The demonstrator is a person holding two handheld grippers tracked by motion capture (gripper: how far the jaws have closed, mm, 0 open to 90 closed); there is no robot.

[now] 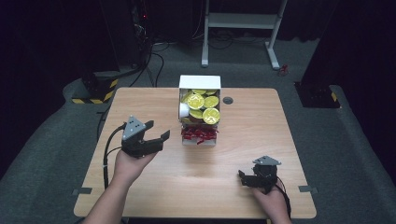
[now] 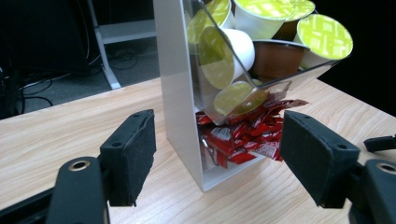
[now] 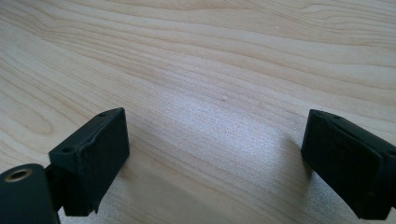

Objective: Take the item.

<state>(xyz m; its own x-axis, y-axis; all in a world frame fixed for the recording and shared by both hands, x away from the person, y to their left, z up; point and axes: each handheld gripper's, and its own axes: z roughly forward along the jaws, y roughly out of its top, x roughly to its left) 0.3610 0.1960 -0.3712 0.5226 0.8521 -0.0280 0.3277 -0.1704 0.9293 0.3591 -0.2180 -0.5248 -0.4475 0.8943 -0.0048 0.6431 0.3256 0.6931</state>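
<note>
Left gripper [image 1: 158, 131] hangs with jaws apart beside my dispenser [image 2: 180, 88], ready to grab a coffee pod [image 2: 324, 36]. Right gripper [image 1: 247, 177] rests apart, holding nothing, near the dispenser.

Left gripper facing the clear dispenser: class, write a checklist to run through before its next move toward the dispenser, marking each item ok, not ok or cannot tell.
1. Left gripper jaws apart with nothing between them: ok.
2. Left gripper aimed at the dispenser: ok.
3. Red sachets reachable in the lower open compartment: ok.
4. Pods in the upper bin settled, not about to spill: cannot tell.
5. Right gripper open and well away from the dispenser: ok.
6. Table bare between left gripper and dispenser: ok.
</note>
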